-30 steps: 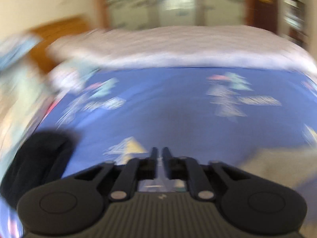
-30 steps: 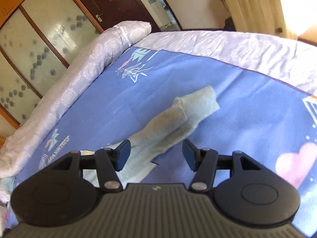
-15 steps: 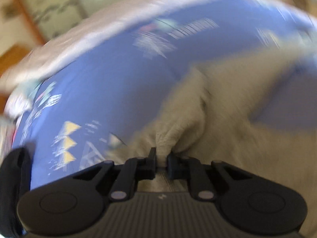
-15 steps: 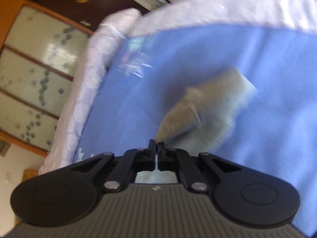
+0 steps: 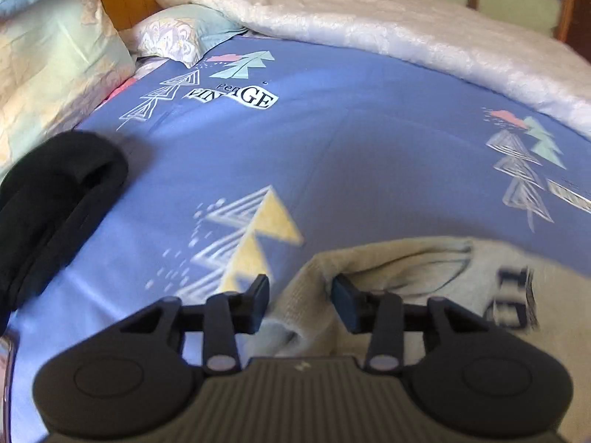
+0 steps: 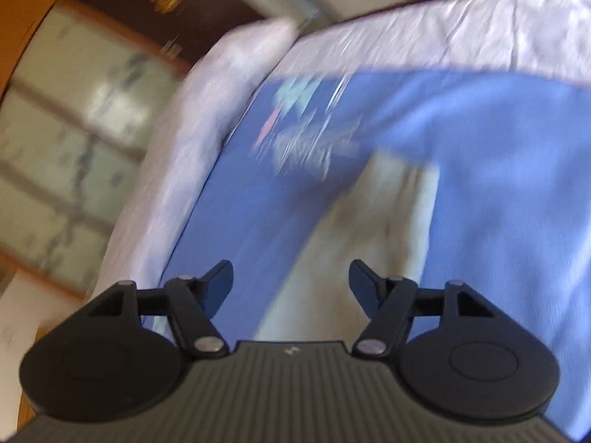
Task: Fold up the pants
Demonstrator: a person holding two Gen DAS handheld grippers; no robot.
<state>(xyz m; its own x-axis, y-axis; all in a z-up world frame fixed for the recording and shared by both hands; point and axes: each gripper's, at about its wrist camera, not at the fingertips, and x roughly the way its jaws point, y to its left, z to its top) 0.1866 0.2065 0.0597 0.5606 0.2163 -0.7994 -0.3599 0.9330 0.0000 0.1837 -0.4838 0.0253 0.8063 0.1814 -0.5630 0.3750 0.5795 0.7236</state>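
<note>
On bed sheet [image 5: 332, 140] | pants [image 5: 424, 288] edge btwn open L gripper [image 5: 299, 293] | R gripper [image 6: 291, 277] open

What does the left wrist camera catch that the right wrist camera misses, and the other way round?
Left wrist only: pillows by the wooden headboard, a black garment and the beige pants' printed waist end.

Right wrist only: a dark door and a long beige pant leg, blurred.

Both: the blue printed bedsheet, the white quilt, frosted glass panels, and an open hand-held gripper, left and right.
</note>
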